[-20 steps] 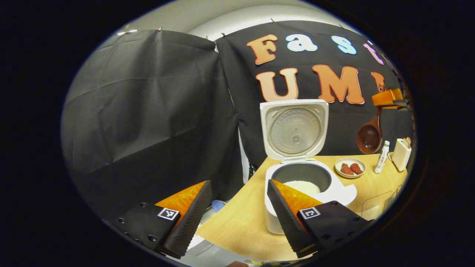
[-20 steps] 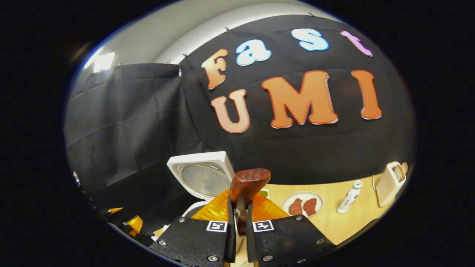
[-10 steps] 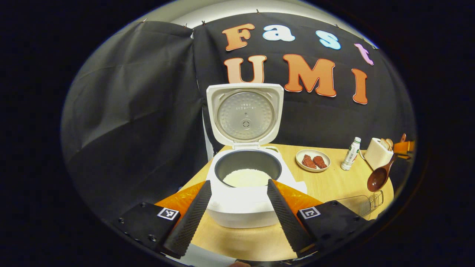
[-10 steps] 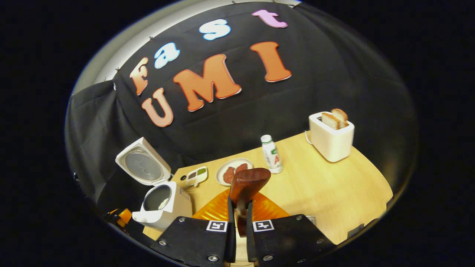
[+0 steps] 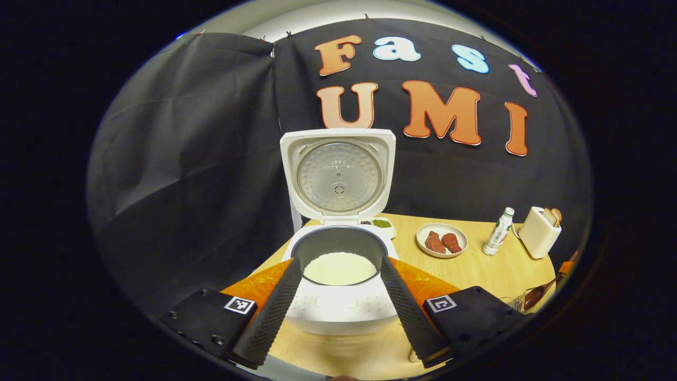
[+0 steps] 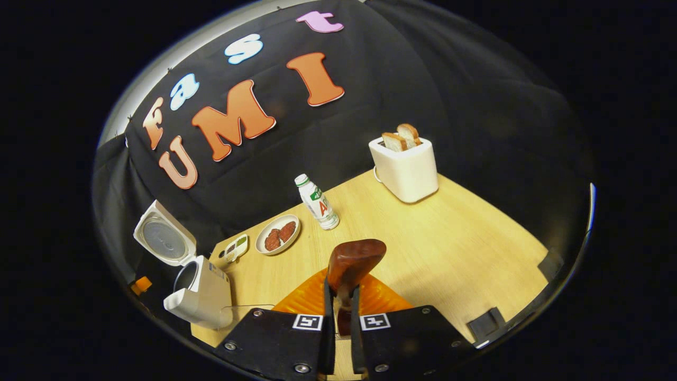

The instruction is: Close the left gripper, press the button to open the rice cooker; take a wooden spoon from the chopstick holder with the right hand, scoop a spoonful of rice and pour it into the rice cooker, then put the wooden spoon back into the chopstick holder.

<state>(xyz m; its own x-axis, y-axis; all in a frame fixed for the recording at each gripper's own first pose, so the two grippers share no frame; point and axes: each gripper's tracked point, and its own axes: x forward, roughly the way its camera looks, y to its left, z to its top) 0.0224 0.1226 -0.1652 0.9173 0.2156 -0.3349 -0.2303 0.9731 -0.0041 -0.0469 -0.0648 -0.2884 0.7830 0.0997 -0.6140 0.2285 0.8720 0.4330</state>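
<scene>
We see the wooden spoon (image 6: 349, 264) pinched by its handle between the nearly shut fingers of the right gripper (image 6: 338, 312), its bowl raised over the wooden table (image 6: 449, 243). The rice cooker (image 5: 338, 264) stands at the table's left end, lid upright, white rice (image 5: 338, 269) in its pot. The left gripper (image 5: 338, 307) hovers just in front of it, fingers spread wide and holding nothing. Farther right stand a plate of meat (image 5: 441, 241), a bottle (image 5: 497, 233) and a toaster (image 6: 404, 166) with bread in its slots
</scene>
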